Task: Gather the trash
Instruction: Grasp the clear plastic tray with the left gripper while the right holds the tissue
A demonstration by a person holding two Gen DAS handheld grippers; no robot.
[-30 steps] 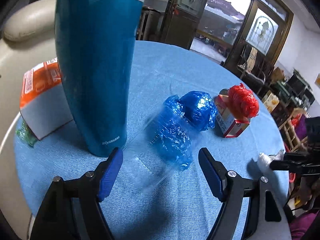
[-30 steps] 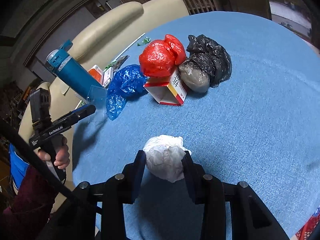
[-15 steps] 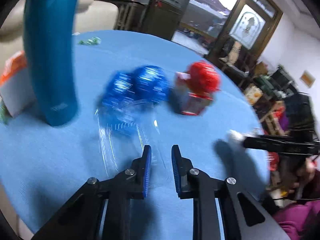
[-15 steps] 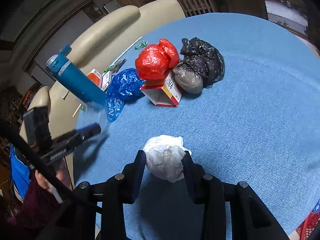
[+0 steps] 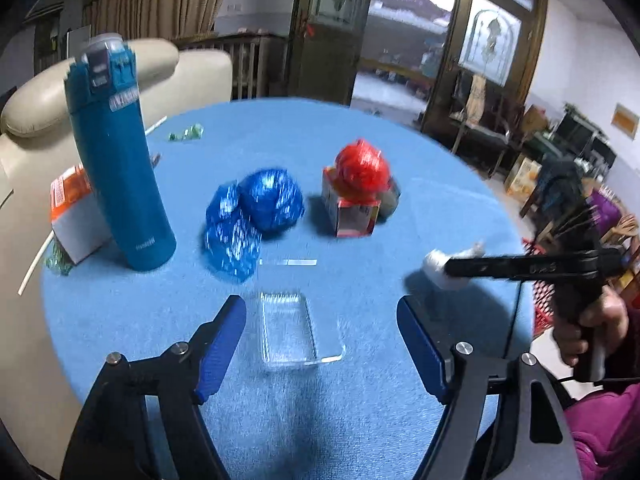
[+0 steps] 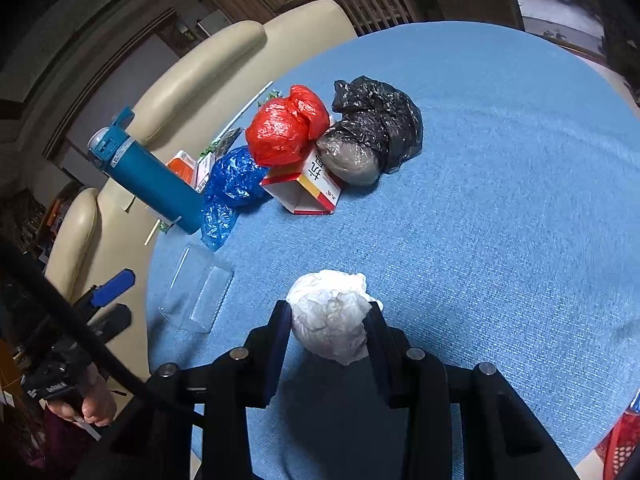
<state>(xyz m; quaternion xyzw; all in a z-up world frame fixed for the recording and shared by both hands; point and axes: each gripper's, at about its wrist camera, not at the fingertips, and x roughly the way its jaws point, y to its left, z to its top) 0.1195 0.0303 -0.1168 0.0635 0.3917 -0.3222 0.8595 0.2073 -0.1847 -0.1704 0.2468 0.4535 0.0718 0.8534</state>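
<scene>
Two grippers are working over the round table covered in blue cloth [image 6: 500, 200]. The right gripper [image 6: 329, 330] is pinching a crumpled white paper wad [image 6: 330, 320] between its pads, just above the near edge of the cloth. The left gripper [image 5: 320, 334] is opening its jaws, and its blue pads are standing clear of the shallow transparent plastic tray [image 5: 296, 332], which is lying empty and flat on the cloth between them. Beyond the tray, a crumpled blue plastic bag [image 5: 256, 216] is sitting beside an upright teal insulated bottle [image 5: 120, 176]. Next to it, a small open-ended red-and-white cardboard box [image 6: 306, 194] is lying on its side, showing nothing inside, with a knotted red plastic bag [image 6: 286, 126] resting on top. Farther back, a black plastic bag [image 6: 380, 120] is wrapping around a grey lump [image 6: 352, 160], touching the box.
</scene>
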